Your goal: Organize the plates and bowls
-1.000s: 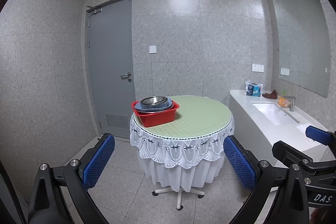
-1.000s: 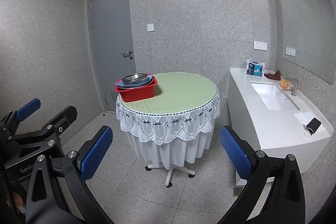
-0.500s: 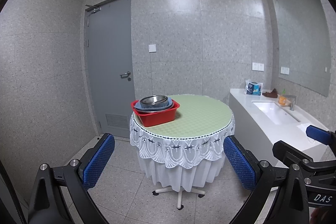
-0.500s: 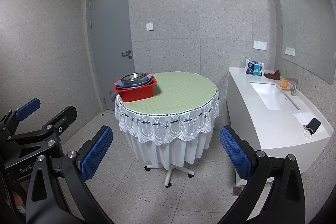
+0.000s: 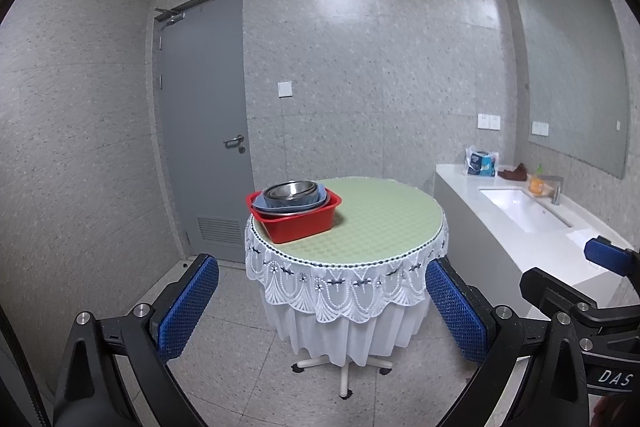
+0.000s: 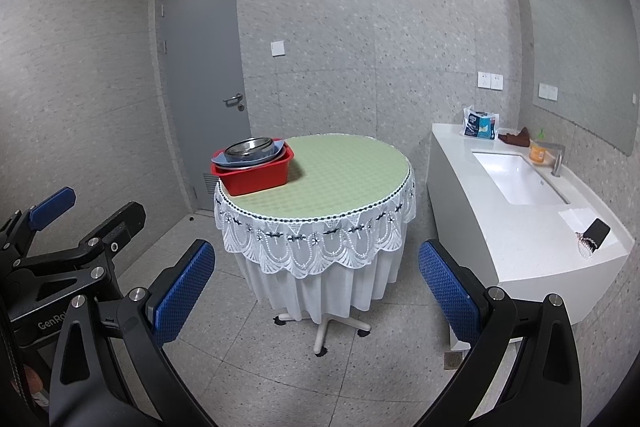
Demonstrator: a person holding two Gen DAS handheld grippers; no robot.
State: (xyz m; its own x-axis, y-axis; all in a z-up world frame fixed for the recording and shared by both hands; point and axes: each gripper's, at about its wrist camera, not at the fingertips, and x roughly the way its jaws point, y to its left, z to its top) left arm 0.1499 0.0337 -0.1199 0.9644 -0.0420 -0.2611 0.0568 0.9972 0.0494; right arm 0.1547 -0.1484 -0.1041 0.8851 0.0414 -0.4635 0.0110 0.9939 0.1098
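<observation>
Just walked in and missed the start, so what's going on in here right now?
Nothing is being handled yet. Both grippers, the left gripper and the right gripper, are held out some way short of the round table, jaws wide open and empty. The red tub sits near the table's edge on the door side, with a steel bowl and other dishes stacked inside, untouched.

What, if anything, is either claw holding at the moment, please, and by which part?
Nothing is held. The left claw and the right claw are both open and empty, away from the red basin of dishes on the table.
</observation>
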